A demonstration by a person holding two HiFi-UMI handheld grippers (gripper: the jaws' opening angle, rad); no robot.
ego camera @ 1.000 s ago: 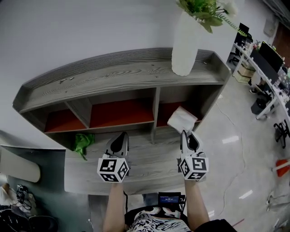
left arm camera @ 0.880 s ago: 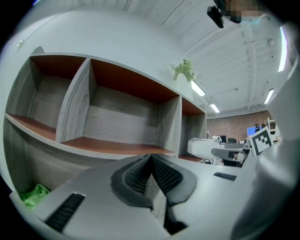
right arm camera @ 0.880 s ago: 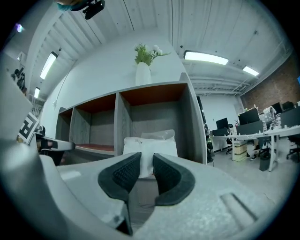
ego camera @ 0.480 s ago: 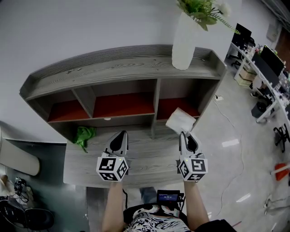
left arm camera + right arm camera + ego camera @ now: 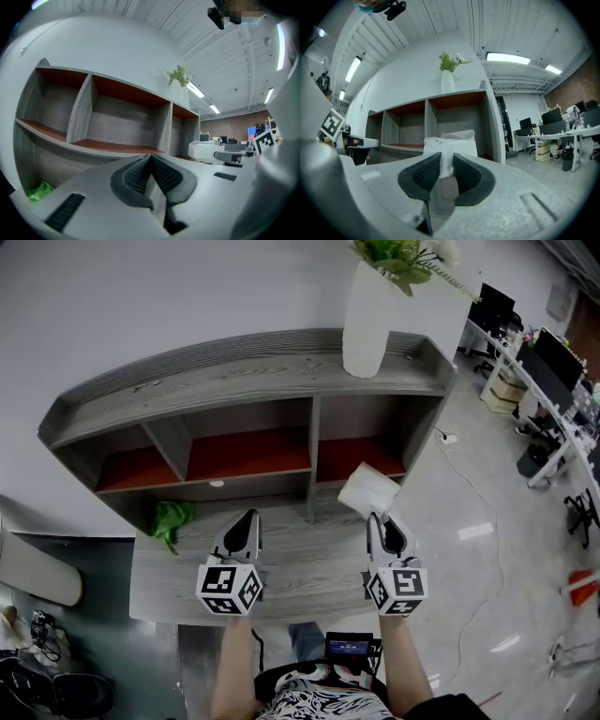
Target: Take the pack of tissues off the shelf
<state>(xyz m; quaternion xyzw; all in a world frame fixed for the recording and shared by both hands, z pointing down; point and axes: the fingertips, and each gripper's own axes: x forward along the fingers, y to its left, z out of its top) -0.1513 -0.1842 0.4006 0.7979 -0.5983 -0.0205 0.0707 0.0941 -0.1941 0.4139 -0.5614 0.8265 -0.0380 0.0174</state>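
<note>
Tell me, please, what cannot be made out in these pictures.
- Pack: print too small, right gripper view; near end hidden within the right gripper.
- Green thing: too small and dark to identify, head view.
- Plant: cut off by head view's top edge.

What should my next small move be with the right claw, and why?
Probably draw the right claw straight back toward you without loosening the grip. Its pads are clamped on the pack of tissues, which hangs just in front of the right compartment of the shelf. A little more clearance from that opening would likely finish taking it off.
</note>
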